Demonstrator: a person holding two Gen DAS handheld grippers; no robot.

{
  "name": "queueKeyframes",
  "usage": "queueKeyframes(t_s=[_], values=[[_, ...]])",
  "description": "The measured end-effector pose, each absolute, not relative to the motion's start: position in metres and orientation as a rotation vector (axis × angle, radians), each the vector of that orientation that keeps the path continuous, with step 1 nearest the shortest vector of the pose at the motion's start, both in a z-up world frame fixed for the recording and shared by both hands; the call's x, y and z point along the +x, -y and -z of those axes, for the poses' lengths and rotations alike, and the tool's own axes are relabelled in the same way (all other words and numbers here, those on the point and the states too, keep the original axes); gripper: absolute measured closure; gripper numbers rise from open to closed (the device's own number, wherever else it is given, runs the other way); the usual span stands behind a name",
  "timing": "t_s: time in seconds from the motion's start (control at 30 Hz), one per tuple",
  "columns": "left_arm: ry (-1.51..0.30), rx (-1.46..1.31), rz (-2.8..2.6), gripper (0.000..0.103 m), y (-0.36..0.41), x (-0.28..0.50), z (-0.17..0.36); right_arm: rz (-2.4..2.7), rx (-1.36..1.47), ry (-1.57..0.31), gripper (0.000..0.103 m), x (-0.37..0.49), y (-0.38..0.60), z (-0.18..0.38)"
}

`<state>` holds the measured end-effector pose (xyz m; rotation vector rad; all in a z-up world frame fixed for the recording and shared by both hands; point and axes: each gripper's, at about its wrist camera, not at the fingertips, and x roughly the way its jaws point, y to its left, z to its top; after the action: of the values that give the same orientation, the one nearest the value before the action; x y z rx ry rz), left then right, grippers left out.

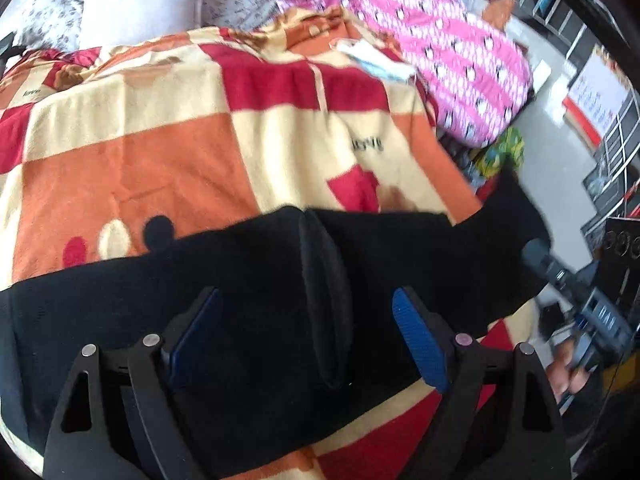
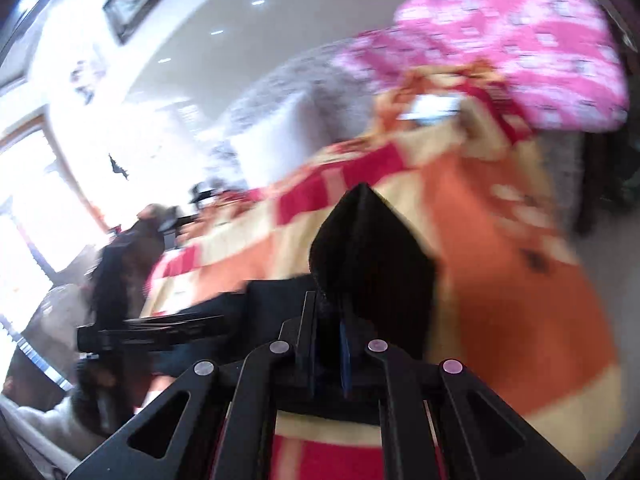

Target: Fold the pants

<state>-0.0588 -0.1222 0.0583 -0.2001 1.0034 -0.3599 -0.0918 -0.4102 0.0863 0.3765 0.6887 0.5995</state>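
Plainly black knit pants (image 1: pixel 248 264) across fleecy checked blanket (image 1: pixel 160 148); left gripper (image 1: pixel 308 332) gaping, empty; right gripper (image 2: pixel 330 344) pinching blurred pant fold.

The word "love" stands on the checked blanket (image 1: pixel 120 128), far left.

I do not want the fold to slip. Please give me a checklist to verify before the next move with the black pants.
1. Right gripper shut on the black pants: ok, a fabric corner sticks up past its fingers.
2. Left gripper open: ok, blue pads apart.
3. Left gripper over the pants: ok; touching, cannot tell.
4. Pants lie flat on the checked blanket: not ok, a ridge stands at the middle.
5. Pink quilt away from the pants: ok.
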Motion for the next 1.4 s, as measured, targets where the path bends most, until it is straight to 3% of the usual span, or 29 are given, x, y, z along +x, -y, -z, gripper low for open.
queueKeyframes(t_s=[0.2, 0.47, 0.53, 0.6, 0.67, 0.87, 1.03, 1.07, 1.1, 1.17, 1.4], values=[[-0.98, -0.244, 0.305, 0.016, 0.094, -0.06, -0.065, -0.761, 0.294, -0.789, 0.095, -0.07, 0.316, -0.059], [-1.033, -0.254, 0.33, 0.016, 0.115, -0.054, -0.047, -0.807, 0.282, -0.866, 0.09, -0.074, 0.287, -0.027], [-1.036, -0.231, 0.317, 0.016, 0.126, -0.051, -0.042, -0.814, 0.298, -0.868, 0.079, -0.079, 0.295, -0.032], [-1.039, -0.205, 0.31, 0.016, 0.134, -0.05, -0.039, -0.808, 0.292, -0.85, 0.054, -0.091, 0.311, -0.041], [-1.038, -0.183, 0.308, 0.016, 0.144, -0.049, -0.037, -0.806, 0.309, -0.84, 0.045, -0.098, 0.329, -0.048], [-1.047, -0.132, 0.278, 0.014, 0.166, -0.043, -0.032, -0.718, 0.329, -0.822, 0.05, -0.104, 0.368, -0.048], [-1.031, -0.084, 0.254, 0.014, 0.178, -0.044, -0.03, -0.707, 0.305, -0.798, 0.046, -0.118, 0.388, -0.06], [-1.023, -0.087, 0.258, 0.026, 0.179, -0.045, -0.03, -0.68, 0.306, -0.794, 0.046, -0.12, 0.397, -0.062], [-1.013, -0.089, 0.274, 0.059, 0.182, -0.047, -0.031, -0.665, 0.313, -0.789, 0.045, -0.121, 0.404, -0.063], [-1.011, -0.074, 0.312, 0.091, 0.188, -0.049, -0.033, -0.633, 0.346, -0.778, 0.045, -0.119, 0.416, -0.063], [-0.956, -0.155, 0.375, 0.096, 0.157, -0.068, -0.067, -0.599, 0.303, -0.757, 0.046, -0.106, 0.405, -0.075]])
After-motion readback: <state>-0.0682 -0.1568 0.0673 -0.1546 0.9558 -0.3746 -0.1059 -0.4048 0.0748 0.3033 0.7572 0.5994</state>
